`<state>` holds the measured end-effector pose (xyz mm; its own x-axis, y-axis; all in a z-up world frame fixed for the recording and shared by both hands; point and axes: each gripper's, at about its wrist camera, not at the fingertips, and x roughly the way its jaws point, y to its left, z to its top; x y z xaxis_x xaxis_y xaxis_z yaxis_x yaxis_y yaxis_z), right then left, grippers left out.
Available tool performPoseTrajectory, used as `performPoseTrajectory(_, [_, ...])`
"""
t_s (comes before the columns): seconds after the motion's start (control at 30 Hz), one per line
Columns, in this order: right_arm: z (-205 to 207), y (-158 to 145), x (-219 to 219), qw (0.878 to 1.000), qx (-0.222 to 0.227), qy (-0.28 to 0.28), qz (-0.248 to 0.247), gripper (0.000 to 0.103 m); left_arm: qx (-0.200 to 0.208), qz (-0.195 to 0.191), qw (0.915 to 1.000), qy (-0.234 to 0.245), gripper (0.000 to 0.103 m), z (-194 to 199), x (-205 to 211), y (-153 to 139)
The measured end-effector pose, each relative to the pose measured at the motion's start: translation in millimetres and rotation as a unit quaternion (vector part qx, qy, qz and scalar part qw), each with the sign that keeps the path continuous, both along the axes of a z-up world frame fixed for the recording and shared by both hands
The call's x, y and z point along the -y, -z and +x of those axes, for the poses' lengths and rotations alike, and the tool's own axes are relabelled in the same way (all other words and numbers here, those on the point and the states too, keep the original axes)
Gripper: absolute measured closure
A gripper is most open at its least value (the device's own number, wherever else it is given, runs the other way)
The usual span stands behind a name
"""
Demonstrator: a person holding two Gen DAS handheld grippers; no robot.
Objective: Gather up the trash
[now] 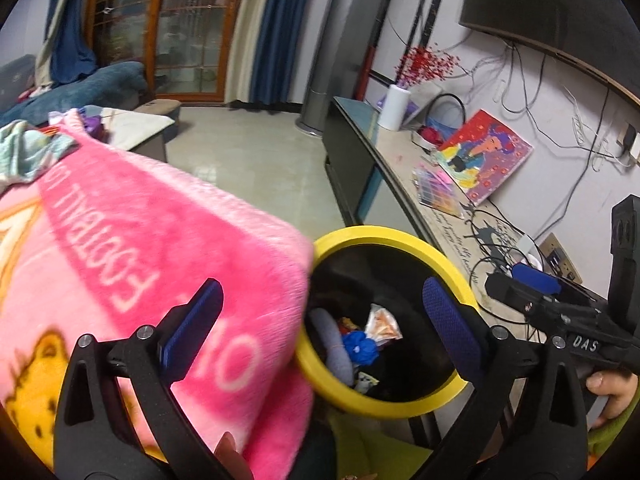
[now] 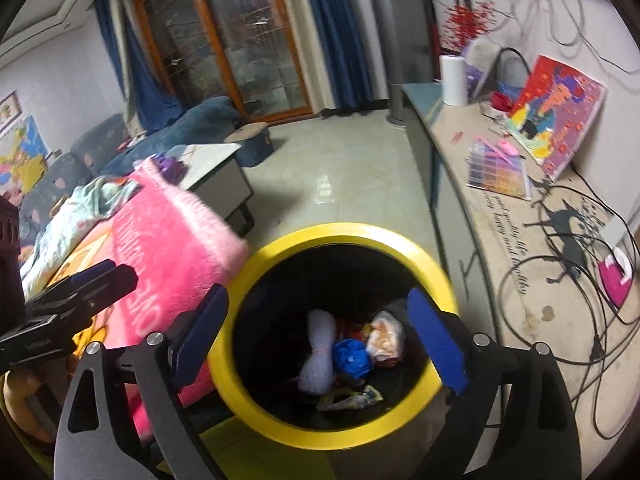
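trash bin [image 2: 434,276], black inside with a yellow ring rim, stands on the floor between the pink blanket and the long side counter; it sits below both grippers and holds the collected trash.

pink blanket [image 1: 132,240]: plush, touching the bin's left rim. white lettering seen upside down, the top line reading roughly "football", the lower line too blurred to make out; a yellow spotted figure at its near corner.

side counter [image 2: 496,240]: pale top printed with black script (only "life" and "happy" are fairly legible) and a black deer silhouette, strewn with black cables.

picture board [image 1: 486,156]: red, purple and yellow portrait, leaning on the wall at the back of the counter.

left gripper [image 1: 320,320]: jaws spread wide, blue pads either side of the bin mouth, nothing between them.

right gripper [image 2: 320,336]: jaws likewise wide apart over the bin opening, holding nothing. in the left wrist view its black body carries the white label "das".

white roll [image 1: 394,106]: upright at the far end of the counter, beside red berry sprigs.

contents of the bin, lying on its bottom:
- grey-white knitted bundle [image 2: 320,356], leftmost.
- blue crumpled wad [image 2: 352,358], touching the bundle.
- pale orange-tinted wrapper [image 2: 386,336], just right of the wad.
- yellowish printed wrapper [image 2: 352,398], nearest the front rim.
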<state>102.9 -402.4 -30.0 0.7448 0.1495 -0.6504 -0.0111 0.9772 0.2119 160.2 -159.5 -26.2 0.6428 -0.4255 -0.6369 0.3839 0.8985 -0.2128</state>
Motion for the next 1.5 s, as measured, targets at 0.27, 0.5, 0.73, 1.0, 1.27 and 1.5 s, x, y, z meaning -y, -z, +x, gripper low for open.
performPoseTrajectory(0.27, [-16,-9,-67,0.997,0.040,-0.066,-0.016,0.007,0.016,0.009,0.9989,-0.043,0.011,-22,-46,-3])
performPoseTrajectory(0.5, [-32,-10,-100,0.993,0.082,-0.077,-0.029,0.007,0.043,0.023,0.9953,-0.084,0.011,-45,-80,-7])
performPoseTrajectory(0.73, [-53,-11,-122,0.985,0.143,-0.071,-0.062,0.007,0.070,0.034,0.9907,-0.111,0.011,-72,-105,-8])
performPoseTrajectory(1.0, [-71,-16,-129,0.978,0.194,-0.050,-0.064,0.007,0.113,0.031,0.9831,-0.140,0.011,-104,-128,-13])
performPoseTrajectory(1.27, [-78,-11,-137,0.975,0.203,-0.062,-0.073,0.007,0.132,0.029,0.9790,-0.152,0.011,-119,-138,-17])
performPoseTrajectory(1.5, [-77,-10,-140,0.975,0.200,-0.064,-0.076,0.007,0.134,0.029,0.9788,-0.152,0.011,-123,-139,-17])
